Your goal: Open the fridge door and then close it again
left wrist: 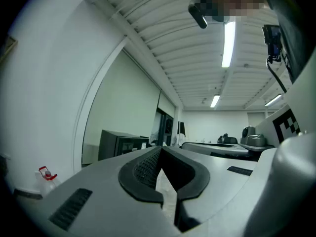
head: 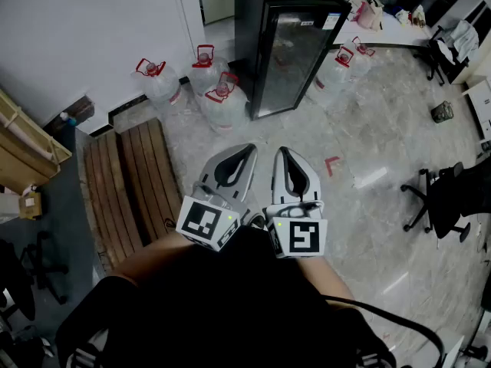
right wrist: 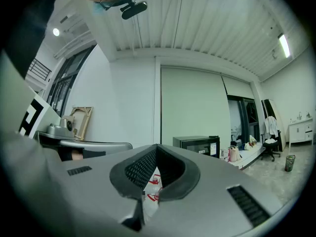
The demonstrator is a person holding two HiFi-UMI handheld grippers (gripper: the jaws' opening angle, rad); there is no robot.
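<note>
The black fridge (head: 288, 44) with a glass door stands at the far side of the floor, its door closed. It also shows small in the left gripper view, fridge (left wrist: 116, 144), and in the right gripper view, fridge (right wrist: 200, 144). Both grippers are held close to the person's body, well short of the fridge and pointing toward it. My left gripper (head: 251, 149) is shut with its tips together and nothing between them. My right gripper (head: 280, 152) sits beside it, also shut and empty.
Several water jugs (head: 221, 102) with red caps stand left of the fridge, and others (head: 337, 64) to its right. A wooden slatted pallet (head: 126, 186) lies on the floor at left. An office chair (head: 445, 202) stands at right. A red corner mark (head: 331, 165) is on the floor.
</note>
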